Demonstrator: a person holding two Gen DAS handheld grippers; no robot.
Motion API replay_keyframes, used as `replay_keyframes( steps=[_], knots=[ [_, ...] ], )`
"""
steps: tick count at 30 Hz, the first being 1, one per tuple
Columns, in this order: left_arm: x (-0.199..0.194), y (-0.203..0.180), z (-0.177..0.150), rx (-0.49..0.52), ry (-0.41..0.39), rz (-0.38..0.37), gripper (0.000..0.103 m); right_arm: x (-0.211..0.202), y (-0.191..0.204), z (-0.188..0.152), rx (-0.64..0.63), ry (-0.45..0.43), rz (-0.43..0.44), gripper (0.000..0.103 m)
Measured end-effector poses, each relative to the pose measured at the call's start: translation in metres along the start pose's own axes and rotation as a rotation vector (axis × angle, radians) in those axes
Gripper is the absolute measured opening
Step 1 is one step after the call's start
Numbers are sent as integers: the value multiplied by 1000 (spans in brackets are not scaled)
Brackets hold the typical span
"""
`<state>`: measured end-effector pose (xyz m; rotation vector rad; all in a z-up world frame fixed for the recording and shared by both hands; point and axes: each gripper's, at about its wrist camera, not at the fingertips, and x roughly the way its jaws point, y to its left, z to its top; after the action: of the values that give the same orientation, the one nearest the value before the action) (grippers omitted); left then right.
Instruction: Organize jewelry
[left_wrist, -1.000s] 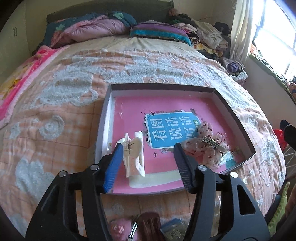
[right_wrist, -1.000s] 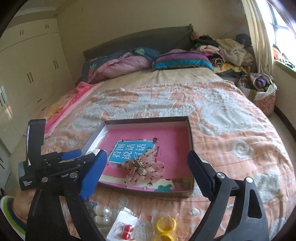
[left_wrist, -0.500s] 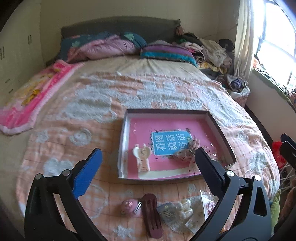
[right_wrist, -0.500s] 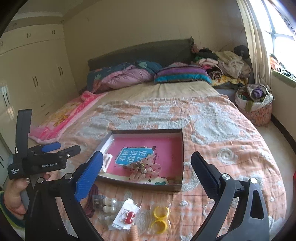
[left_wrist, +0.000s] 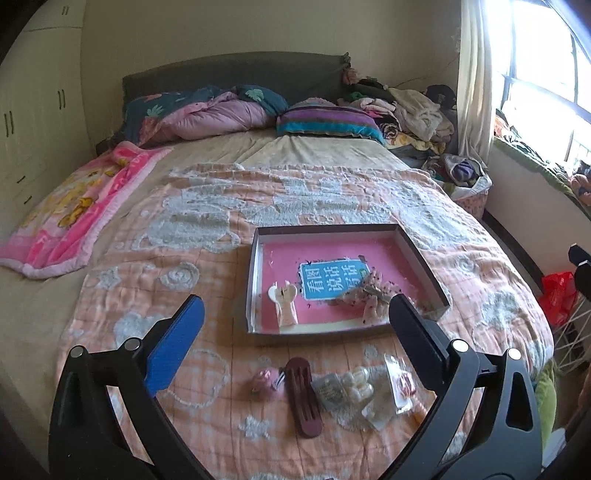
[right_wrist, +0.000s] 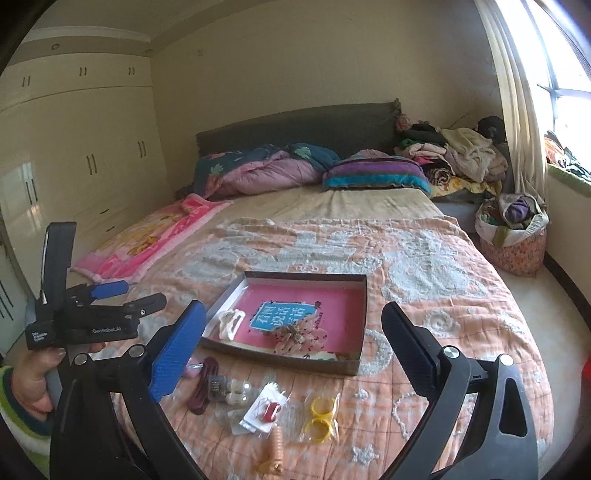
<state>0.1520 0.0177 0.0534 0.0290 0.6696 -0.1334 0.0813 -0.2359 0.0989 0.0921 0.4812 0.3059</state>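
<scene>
Inside the tray (left_wrist: 424, 266) on the bed (left_wrist: 155, 280), a cream clip (left_wrist: 284, 304) and bow (left_wrist: 373, 295) lie; packets (right_wrist: 264, 408), bangles (right_wrist: 320, 417) and a brown clip (left_wrist: 304, 395) wait near the foot edge. Left gripper (left_wrist: 295, 332) and right gripper (right_wrist: 293, 336) gape empty.

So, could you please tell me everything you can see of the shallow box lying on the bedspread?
The shallow box is an open rectangular tray, apparently cardboard, with low dark outer walls, pale inner walls and a pink floor bearing a blue label with white characters. It lies flat on the peach bedspread. Inside, a cream hair clip rests by its left wall and a sheer spotted bow clip lies partly over the label. No gripper touches it.
</scene>
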Motion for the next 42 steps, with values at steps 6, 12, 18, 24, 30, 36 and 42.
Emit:
replay_keyframes(
  steps=[6, 12, 18, 24, 30, 36, 42],
  knots=[
    [-16, -3, -18, 18, 7, 18, 94, -20, 5, -4, -1, -13, 19, 95],
    [-34, -3, -34, 18, 2, 12, 94, -34, 14, -10, -21, -11, 30, 95],
    [-40, -1, -50, 27, 18, 14, 94, -38, 24, -29, -56, 31, 47, 95],
    [-38, -1, -67, 36, 46, 9, 94, -32, 21, -49, -58, 98, 43, 95],
    [-25, -1, -86, 36, 103, -5, 94, -27, 19, -61, -49, 132, 50, 95],
    [-9, -1, -106, 38, 155, -18, 94, -8, 19, -76, -17, 198, 77, 95],
    [8, 0, -122, 32, 194, -24, 94, 12, 24, -88, -8, 253, 112, 95]
  ],
)
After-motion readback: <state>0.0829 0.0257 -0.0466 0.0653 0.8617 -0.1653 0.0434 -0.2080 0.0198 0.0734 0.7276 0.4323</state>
